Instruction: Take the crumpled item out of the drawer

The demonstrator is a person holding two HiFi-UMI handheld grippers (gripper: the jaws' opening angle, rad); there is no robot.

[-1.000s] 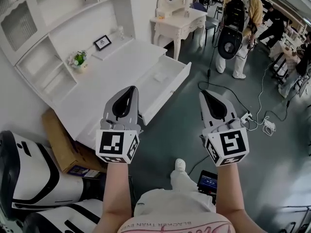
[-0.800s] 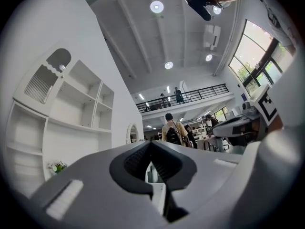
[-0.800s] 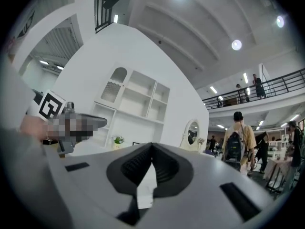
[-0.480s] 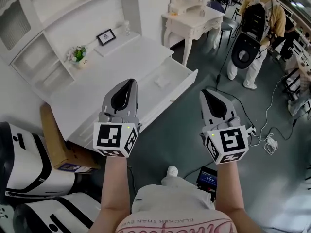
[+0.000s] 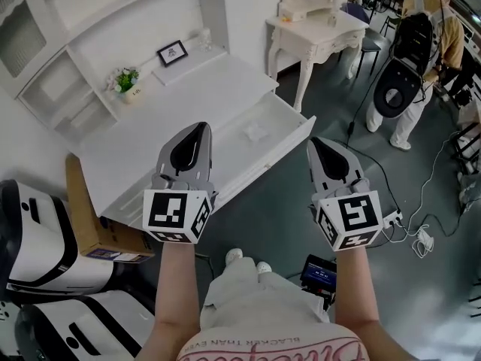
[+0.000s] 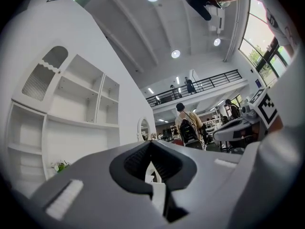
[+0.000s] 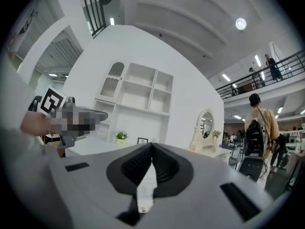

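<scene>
A small crumpled white item (image 5: 255, 131) lies in the open drawer (image 5: 289, 126) of the white desk (image 5: 180, 119). Both grippers are held in the air, short of the drawer and well above the floor. My left gripper (image 5: 199, 128) is over the desk's front edge, left of the item, and is shut and empty. My right gripper (image 5: 316, 142) is to the right of the drawer's corner, also shut and empty. In the left gripper view the left gripper (image 6: 151, 143) points at shelves and the hall. The right gripper (image 7: 152, 145) faces the desk.
A cardboard box (image 5: 89, 213) and white-and-black machines (image 5: 45, 254) stand left of the desk. A white dressing table (image 5: 319, 32) is at the back right. A person with a backpack (image 5: 417, 55) stands beyond it. Cables and a power strip (image 5: 409, 228) lie on the floor.
The desk and drawer have shifted right and closer in the head view, and the feet below have stepped forward. Both grippers keep their pose and stay shut.
</scene>
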